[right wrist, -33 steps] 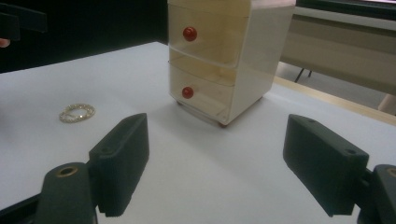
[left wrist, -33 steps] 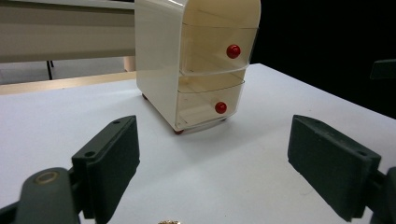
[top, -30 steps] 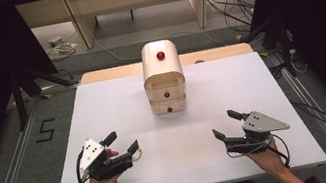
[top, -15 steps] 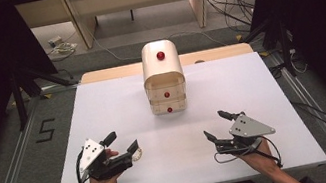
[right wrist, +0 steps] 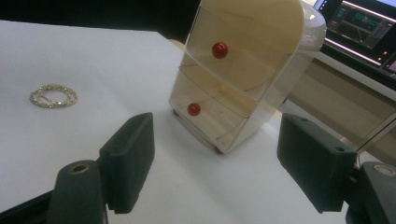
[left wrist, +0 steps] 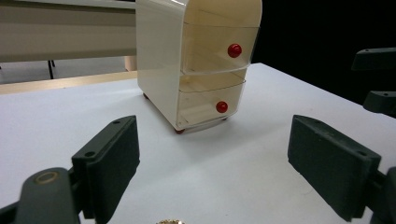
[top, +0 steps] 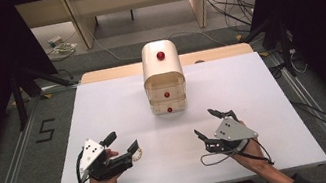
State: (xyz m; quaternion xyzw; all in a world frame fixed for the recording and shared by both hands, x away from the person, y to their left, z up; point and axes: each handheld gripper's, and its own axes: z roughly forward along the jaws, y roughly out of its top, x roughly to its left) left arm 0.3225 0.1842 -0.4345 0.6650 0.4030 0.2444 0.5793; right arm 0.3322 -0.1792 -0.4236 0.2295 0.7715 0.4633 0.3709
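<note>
While both grippers sit near the front edge of the white table top (top: pixel 261 84), the small cream plastic drawer cabinet with three red knobs (top: pixel 164 78) stands upright at the table's centre-back, drawer fronts facing the person. All drawers appear closed; through the clear fronts in both gripper views they look empty.

A small gold braided ring-shaped bracelet (right wrist: pixel 53 96) lies flat on the table, just beside the left gripper (top: pixel 122 144) and well apart from the cabinet. In the left gripper view its edge (left wrist: pixel 170 221) is seen at the bottom, between and just below the jaws.

Left gripper: jaws spread wide, nothing between the pads, pointed toward the cabinet. It is likely parked over the bracelet for a pickup.

Right gripper (top: pixel 210 124): jaws spread, nothing pinched; they have just been closing slightly, with only bare table between them. Its camera is lined up on the lower two knobs (right wrist: pixel 194 109), so a drawer pull is judged to be the next move — narrowing the jaws would suit a small knob.

Judged stage: start, nothing gripped yet. Probable split: right opens a drawer, left drops the bracelet in. Risk: the light cabinet may slide when a knob is pulled.
</note>
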